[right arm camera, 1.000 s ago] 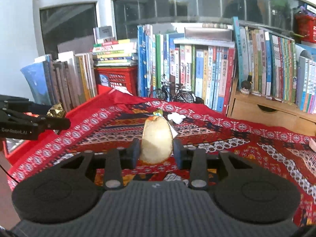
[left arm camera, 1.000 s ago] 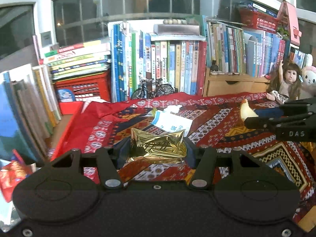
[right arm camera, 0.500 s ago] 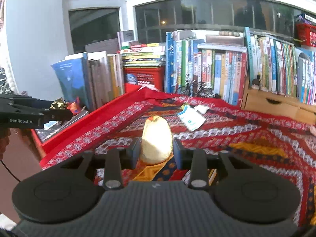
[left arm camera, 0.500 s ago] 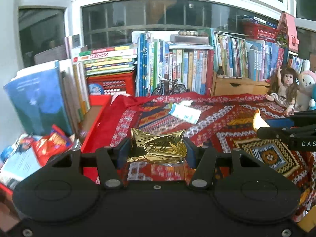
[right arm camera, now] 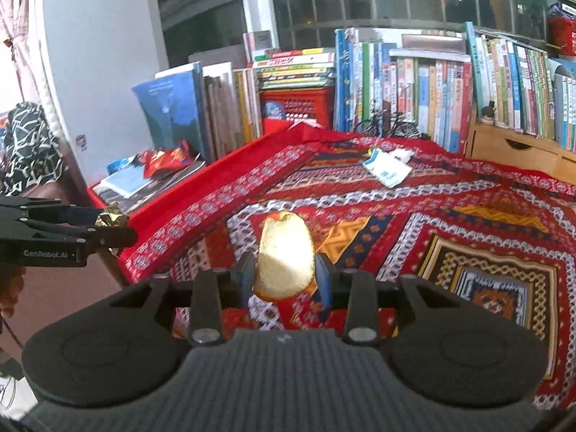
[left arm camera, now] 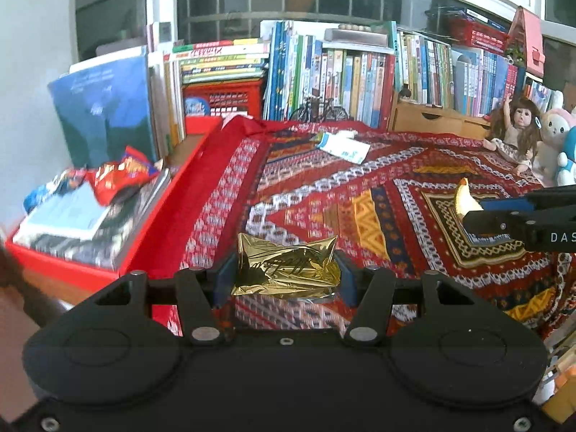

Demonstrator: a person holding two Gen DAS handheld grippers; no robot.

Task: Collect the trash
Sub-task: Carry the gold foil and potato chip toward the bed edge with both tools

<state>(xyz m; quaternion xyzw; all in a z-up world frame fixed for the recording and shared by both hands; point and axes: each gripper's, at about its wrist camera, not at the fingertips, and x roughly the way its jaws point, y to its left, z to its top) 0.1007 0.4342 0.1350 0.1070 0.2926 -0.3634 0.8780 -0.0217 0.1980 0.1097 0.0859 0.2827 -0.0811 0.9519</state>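
Two hand-held grippers above patterned desk cloth [left arm camera: 414, 194]. Left hand-held gripper [left arm camera: 286, 273] clamps one gold foil wrapper [left arm camera: 284, 270]; right hand-held gripper [right arm camera: 284, 277] clamps one yellowish peel [right arm camera: 284, 255]. One white-blue packet [left arm camera: 343, 145] lies far on cloth; one red snack bag [left arm camera: 120, 176] on book pile.

Much is masked by the gripper housings and the frame edges

In the left wrist view the black housing covers the near patterned cloth [left arm camera: 360, 194] and the lower edge of the gold foil wrapper [left arm camera: 286, 270]; the right gripper [left arm camera: 464, 212] runs off the right edge, its lettering cut short. The red tray [left arm camera: 151, 230] at left is smeared (motion blur), so its wrappers' print is unreadable. In the right wrist view the pale peel [right arm camera: 284, 259] has its base hidden, and the book spines' titles [right arm camera: 414, 90] are too small to read.
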